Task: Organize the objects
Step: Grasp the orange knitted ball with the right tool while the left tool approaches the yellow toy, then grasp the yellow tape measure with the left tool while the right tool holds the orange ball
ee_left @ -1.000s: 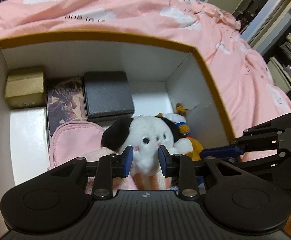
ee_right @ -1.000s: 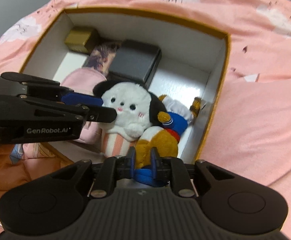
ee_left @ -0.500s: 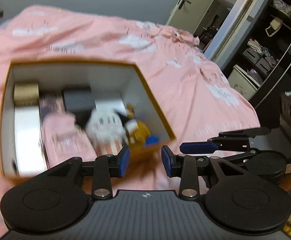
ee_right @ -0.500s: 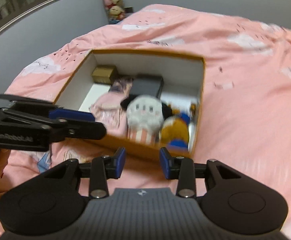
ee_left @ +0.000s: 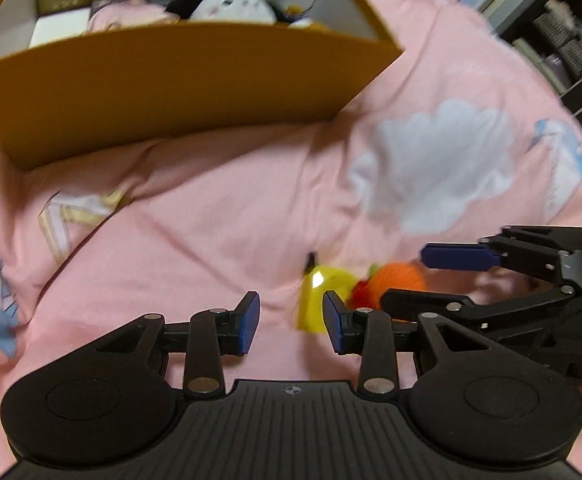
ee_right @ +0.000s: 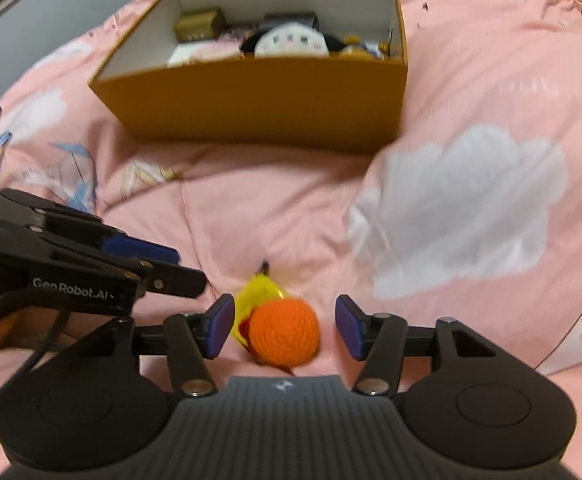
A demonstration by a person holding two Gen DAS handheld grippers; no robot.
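An orange knitted ball (ee_right: 283,332) lies on the pink duvet against a yellow toy (ee_right: 256,294). My right gripper (ee_right: 285,326) hangs over the ball with its jaws opening. The ball sits between the blue pads (ee_right: 222,326) without touching them. In the left wrist view my left gripper (ee_left: 291,316) stands open over bare duvet with nothing between its fingers. The yellow toy (ee_left: 319,296) is just past its right finger and the orange ball (ee_left: 399,280) lies further right, under the right gripper (ee_left: 431,280). The left gripper (ee_right: 179,264) also shows at the left of the right wrist view.
An open mustard-coloured box (ee_right: 251,96) stands farther back on the duvet (ee_right: 471,100). It holds a white and black plush (ee_right: 291,40), a gold case (ee_right: 199,24) and other items. Dark shelving (ee_left: 563,40) stands beyond the bed at the upper right.
Both grippers have drawn back out of the box to the near part of the duvet. The right gripper has let go of the plush and opened. The ball and yellow toy came into view.
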